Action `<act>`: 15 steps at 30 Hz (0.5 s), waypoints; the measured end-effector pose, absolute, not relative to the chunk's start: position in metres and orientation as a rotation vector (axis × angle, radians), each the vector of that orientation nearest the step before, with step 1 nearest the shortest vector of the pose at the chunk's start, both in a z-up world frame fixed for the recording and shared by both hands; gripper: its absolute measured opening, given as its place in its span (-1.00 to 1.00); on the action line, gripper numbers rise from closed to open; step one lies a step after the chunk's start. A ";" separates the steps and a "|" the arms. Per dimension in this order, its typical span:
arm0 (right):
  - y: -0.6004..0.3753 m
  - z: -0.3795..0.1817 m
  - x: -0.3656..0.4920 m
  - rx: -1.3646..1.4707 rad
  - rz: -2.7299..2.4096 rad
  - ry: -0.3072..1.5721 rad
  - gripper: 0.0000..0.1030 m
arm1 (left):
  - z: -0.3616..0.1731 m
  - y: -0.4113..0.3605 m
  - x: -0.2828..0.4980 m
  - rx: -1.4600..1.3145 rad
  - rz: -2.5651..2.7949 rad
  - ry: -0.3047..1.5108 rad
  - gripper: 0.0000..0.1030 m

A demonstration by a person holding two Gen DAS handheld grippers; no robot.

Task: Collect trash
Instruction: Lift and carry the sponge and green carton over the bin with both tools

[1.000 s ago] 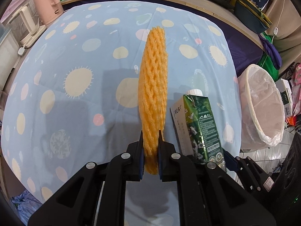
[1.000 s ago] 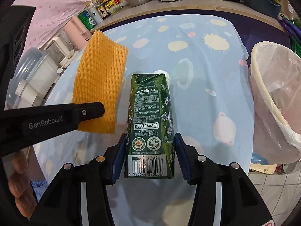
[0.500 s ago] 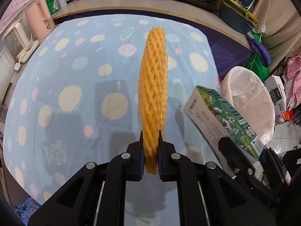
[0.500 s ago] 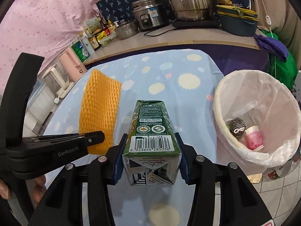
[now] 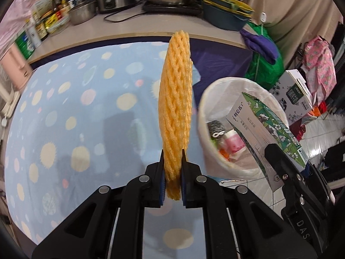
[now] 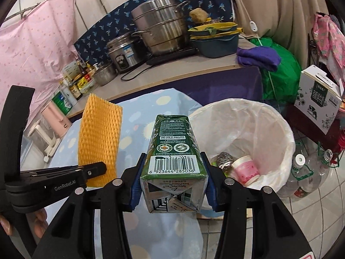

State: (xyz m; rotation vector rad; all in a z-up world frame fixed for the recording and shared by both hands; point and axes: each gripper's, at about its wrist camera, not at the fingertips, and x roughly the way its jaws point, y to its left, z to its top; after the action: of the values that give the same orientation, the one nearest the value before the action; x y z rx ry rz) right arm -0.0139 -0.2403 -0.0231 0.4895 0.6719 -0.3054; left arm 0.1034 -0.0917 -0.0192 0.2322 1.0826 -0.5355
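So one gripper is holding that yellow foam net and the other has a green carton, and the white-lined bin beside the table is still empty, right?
Not quite: the bin is not empty. The right wrist view shows a pink cup and a metal scourer already lying in it. The rest holds: the left gripper is shut on the yellow foam net, and the right gripper grips the green carton.

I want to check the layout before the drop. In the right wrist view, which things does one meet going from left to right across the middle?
Left gripper → orange foam net → green carton in the right gripper → steel scrubber → pink cup → far rim of the lined bin → clear bottles on the floor.
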 end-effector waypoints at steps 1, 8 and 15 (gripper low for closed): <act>-0.247 -0.024 -0.017 0.495 -0.325 0.667 -0.10 | -0.019 -0.100 0.102 0.240 -0.550 1.082 -0.80; -0.286 -0.036 -0.025 0.543 -0.410 0.686 -0.10 | -0.026 -0.148 0.094 0.287 -0.617 1.092 -0.80; -0.304 -0.054 -0.024 0.569 -0.451 0.718 -0.10 | -0.041 -0.184 0.088 0.336 -0.651 1.105 -0.80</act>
State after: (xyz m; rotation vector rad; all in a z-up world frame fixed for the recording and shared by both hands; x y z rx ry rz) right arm -0.0242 -0.3039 -0.0542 0.5694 0.7178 -0.4513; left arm 0.0880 -0.1837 -0.0413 0.3357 1.1052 -0.6509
